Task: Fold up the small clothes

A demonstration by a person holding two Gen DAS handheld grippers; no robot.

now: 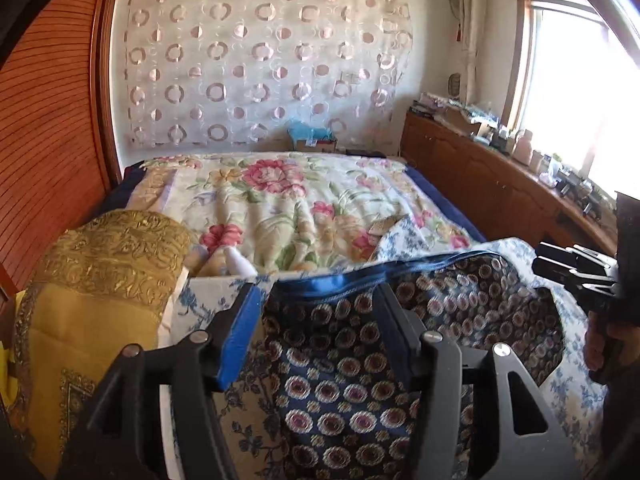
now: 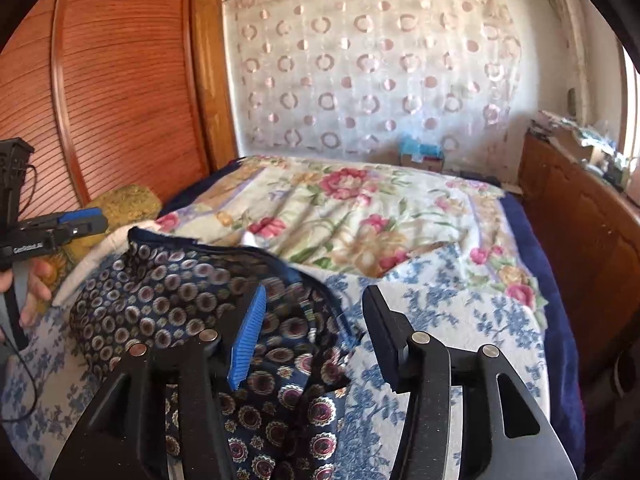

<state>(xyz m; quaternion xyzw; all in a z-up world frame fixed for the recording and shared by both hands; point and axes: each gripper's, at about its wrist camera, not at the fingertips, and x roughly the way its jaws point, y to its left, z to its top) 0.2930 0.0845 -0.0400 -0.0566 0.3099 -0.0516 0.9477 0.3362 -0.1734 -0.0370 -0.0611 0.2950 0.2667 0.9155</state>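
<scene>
Both jaws parted over patterned garment (image 1: 344, 344) on bed (image 1: 280, 200).

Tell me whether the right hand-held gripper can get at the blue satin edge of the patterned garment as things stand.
Probably yes. The right hand-held gripper stands open just above the patterned garment, and the blue satin edge lies just ahead of its fingertips with nothing over it. The left hand-held gripper is off to the side.

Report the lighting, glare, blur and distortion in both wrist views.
Left wrist view: the bright window at right is blown out to white glare; fisheye bends the louvred wooden door. Right wrist view: softer, even light, slight blur on the navy medallion-patterned garment; frame corners vignette black in both, and the floral bedspread curves.
</scene>
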